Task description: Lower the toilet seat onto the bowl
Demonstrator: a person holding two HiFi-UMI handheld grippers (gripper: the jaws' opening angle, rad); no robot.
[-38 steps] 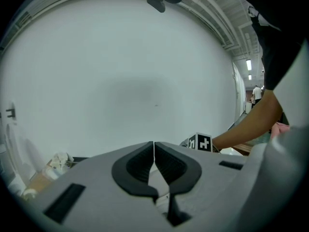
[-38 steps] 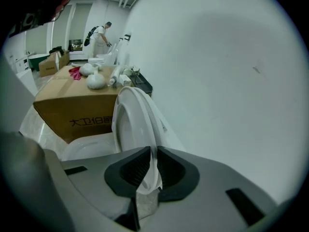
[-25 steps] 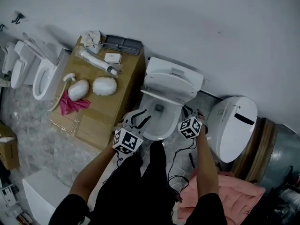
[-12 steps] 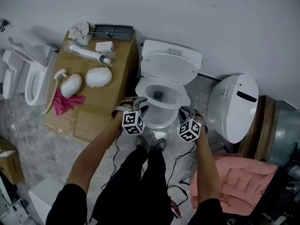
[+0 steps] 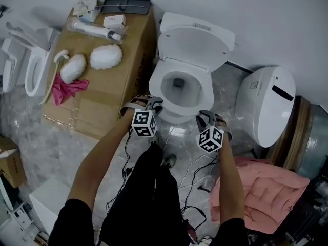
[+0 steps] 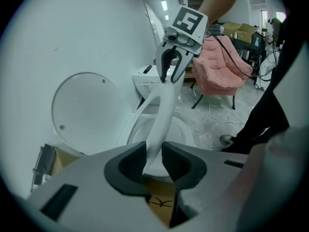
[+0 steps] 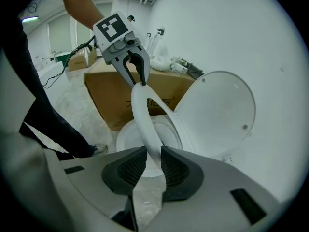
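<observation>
- Toilet seat (image 6: 161, 115): white ring, tilted, hinged at 12 o'clock. Its front edge hangs above the bowl (image 6: 186, 129) and does not yet rest on it.
- Lid (image 5: 195, 40): upright behind the seat, leaning toward the wall.
- Left tool (image 6: 153, 159): clamped on the seat's front rim at about 7 o'clock. Its jaws have just been closing, and the rim sits between the pads.
- Right tool (image 7: 148, 164): gripping the same rim at about 5 o'clock. Its jaws have just been opening somewhat, yet the rim fills the gap between the pads.
- Cardboard box (image 5: 110, 94): at 9 o'clock from the bowl, not involved.
- Progress: judged well along, with the seat nearer the bowl than the lid. Left to do: ease the rim down to rest, then release both tools.
</observation>
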